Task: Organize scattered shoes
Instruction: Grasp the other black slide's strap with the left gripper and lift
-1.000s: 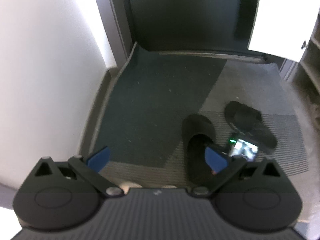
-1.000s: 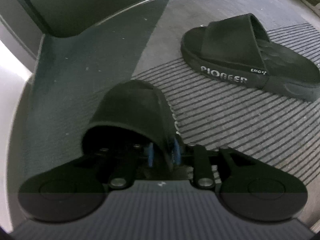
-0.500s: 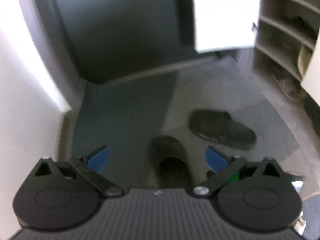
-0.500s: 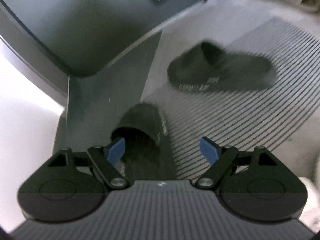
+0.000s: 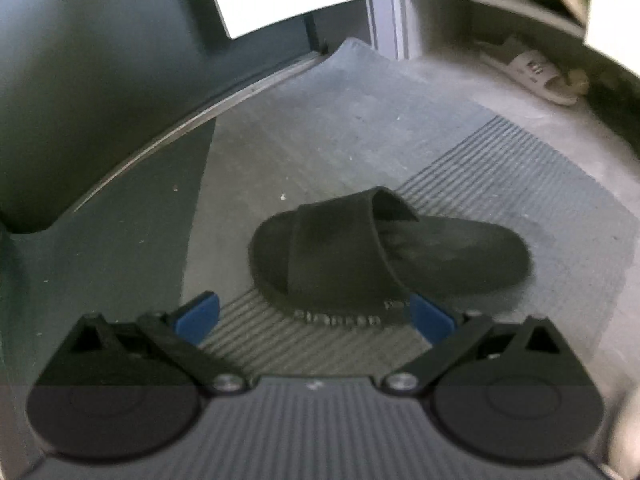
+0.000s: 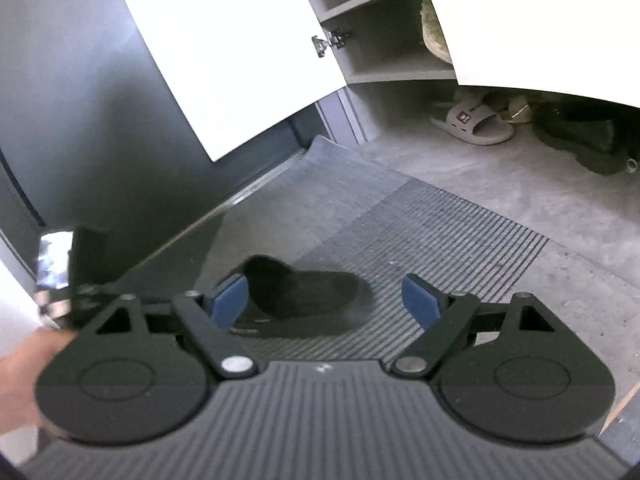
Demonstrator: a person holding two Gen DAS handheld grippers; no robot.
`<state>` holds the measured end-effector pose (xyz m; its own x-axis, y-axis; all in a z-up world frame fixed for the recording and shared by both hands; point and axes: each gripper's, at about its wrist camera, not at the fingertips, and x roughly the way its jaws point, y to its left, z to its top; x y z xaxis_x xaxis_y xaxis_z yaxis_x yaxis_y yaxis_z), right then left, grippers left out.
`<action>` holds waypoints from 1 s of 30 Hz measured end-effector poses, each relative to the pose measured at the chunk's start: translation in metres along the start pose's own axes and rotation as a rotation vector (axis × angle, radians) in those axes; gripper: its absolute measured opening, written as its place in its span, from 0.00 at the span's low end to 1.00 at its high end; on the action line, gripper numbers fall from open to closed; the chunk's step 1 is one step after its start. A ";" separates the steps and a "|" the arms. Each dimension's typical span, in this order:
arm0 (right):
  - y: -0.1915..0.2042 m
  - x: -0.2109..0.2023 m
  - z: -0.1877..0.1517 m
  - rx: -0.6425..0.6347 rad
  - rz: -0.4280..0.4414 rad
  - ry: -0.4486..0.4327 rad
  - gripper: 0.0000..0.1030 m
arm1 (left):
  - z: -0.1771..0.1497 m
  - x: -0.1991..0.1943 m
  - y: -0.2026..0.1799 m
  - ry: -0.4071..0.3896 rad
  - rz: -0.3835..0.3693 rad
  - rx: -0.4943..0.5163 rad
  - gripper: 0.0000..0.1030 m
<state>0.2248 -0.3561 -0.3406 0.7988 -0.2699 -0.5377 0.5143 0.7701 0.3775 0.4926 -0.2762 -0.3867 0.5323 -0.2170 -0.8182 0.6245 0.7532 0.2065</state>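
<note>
Black slide sandal [image 5: 384,252]: matt, foam/rubber-like, fine-grained strap. Floor mat [image 5: 500,168]: ribbed, rough grey pile. I read the left tool [image 5: 314,316] and right tool [image 6: 326,300] as matt black plastic w/ smooth blue pads [image 5: 196,316], bright metal pivot screws. Cabinet door [image 6: 224,40]: smooth white laminate; hinge [image 6: 330,42] shiny metal.

The lettering on the black slide's [image 5: 384,256] sole edge is too blurred to read. In the right wrist view a blue pad [image 6: 230,300] hides its toe, and a cabinet door [image 6: 532,20] covers the shelves behind.
</note>
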 end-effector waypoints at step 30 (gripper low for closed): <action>0.019 0.016 -0.011 -0.049 0.041 0.028 0.84 | -0.019 0.021 -0.002 0.047 0.046 -0.146 0.15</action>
<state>0.2440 -0.3396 -0.3509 0.8094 -0.2222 -0.5436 0.4652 0.8075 0.3626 0.4914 -0.2706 -0.4142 0.5289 -0.1539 -0.8346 0.5085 0.8448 0.1664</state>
